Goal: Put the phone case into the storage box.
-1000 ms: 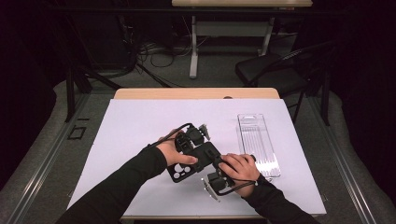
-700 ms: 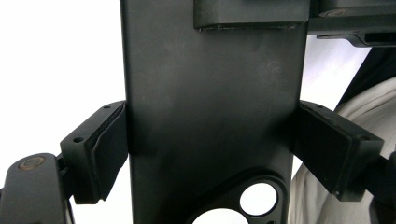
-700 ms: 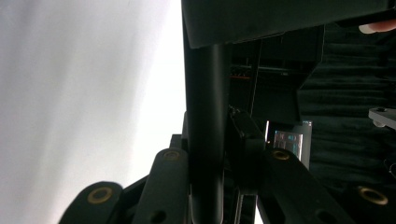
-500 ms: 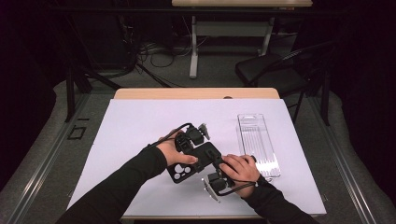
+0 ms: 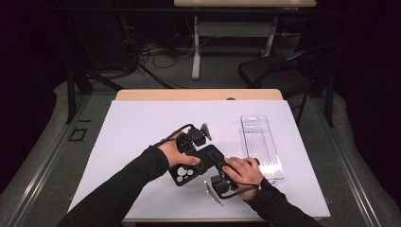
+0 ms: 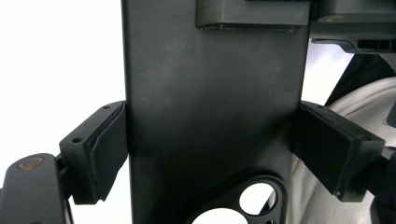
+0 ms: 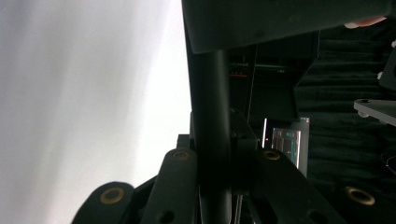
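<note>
- My arms wear long black sleeves; my hands are bare.
- My left gripper (image 5: 201, 161) is matte black, with a thin black cable looping from it.
- Its blocky jaws carry dark padded faces and small screw holes.
- My right gripper (image 5: 222, 166) has black linkage arms with brass-coloured pivot pins.

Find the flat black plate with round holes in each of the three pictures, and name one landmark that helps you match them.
High view: the black plate lies low in the middle, between the two hands.
Left gripper view: the plate runs top to bottom through the centre, clamped across its width by the left gripper.
Right gripper view: it stands edge-on as a dark vertical bar at the centre, pinched by the right gripper.
Shared landmark: the white table.
</note>
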Action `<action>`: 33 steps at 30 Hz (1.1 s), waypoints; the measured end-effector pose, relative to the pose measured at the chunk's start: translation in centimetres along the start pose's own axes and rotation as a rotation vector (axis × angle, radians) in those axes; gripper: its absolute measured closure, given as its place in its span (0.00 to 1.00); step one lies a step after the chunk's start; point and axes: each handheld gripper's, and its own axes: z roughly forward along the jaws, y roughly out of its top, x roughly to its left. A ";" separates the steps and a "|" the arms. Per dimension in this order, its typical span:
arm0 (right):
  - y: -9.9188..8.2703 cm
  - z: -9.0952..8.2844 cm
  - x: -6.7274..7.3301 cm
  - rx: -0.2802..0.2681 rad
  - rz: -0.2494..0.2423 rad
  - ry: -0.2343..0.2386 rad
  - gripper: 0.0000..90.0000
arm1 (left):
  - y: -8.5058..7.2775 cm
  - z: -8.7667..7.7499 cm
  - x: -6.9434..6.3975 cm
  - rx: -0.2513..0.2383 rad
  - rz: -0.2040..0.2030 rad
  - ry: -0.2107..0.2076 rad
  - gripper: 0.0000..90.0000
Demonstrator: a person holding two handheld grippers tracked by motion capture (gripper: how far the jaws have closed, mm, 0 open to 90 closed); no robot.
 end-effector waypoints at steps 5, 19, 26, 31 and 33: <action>0.0 -0.1 -0.1 0.010 -0.006 0.008 0.93 | 0.0 0.0 0.1 -0.001 -0.004 -0.006 0.16; -0.1 -0.1 0.1 -0.015 0.015 -0.025 0.94 | 0.0 -0.1 0.2 -0.007 -0.012 -0.034 0.15; -0.2 -0.2 0.0 -0.013 0.028 -0.023 0.94 | 0.0 -0.2 0.5 -0.006 -0.002 -0.052 0.15; -0.3 -0.2 0.0 -0.014 0.035 -0.022 0.95 | 0.0 -0.2 0.6 -0.010 -0.005 -0.056 0.15; -0.3 -0.2 0.0 -0.013 0.038 -0.021 0.95 | 0.0 -0.2 0.6 -0.011 -0.006 -0.056 0.15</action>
